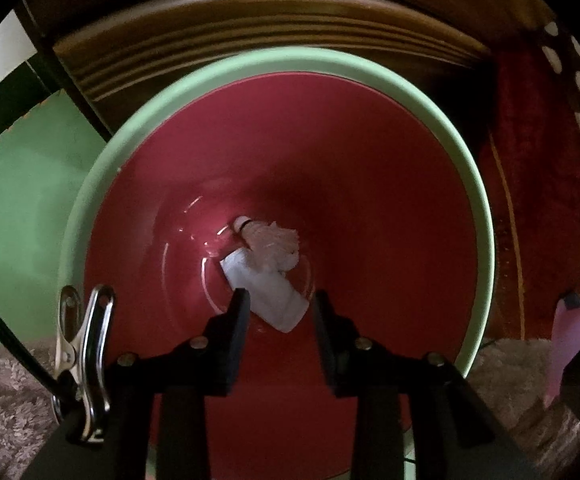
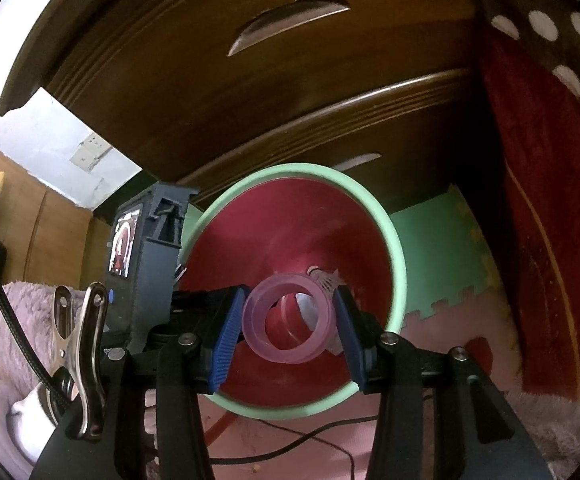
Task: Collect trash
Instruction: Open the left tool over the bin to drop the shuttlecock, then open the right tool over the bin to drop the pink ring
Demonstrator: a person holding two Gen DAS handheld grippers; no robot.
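Black fingers of our left gripper (image 1: 280, 312) hang spread over the mouth of the red bin (image 1: 369, 200) with its pale green rim, nothing between them. At the bin's bottom lie a white scrap of paper (image 1: 266, 288) and what may be a shuttlecock (image 1: 274, 242), touching each other; the view is dim there. Our right gripper (image 2: 288, 322), with blue pads (image 2: 228, 336), pinches a translucent pink tape ring (image 2: 288, 316) above the same bin. Behind the bin stands a brown wooden drawer front (image 2: 290, 92); green floor mat (image 2: 441, 248) lies beside it.
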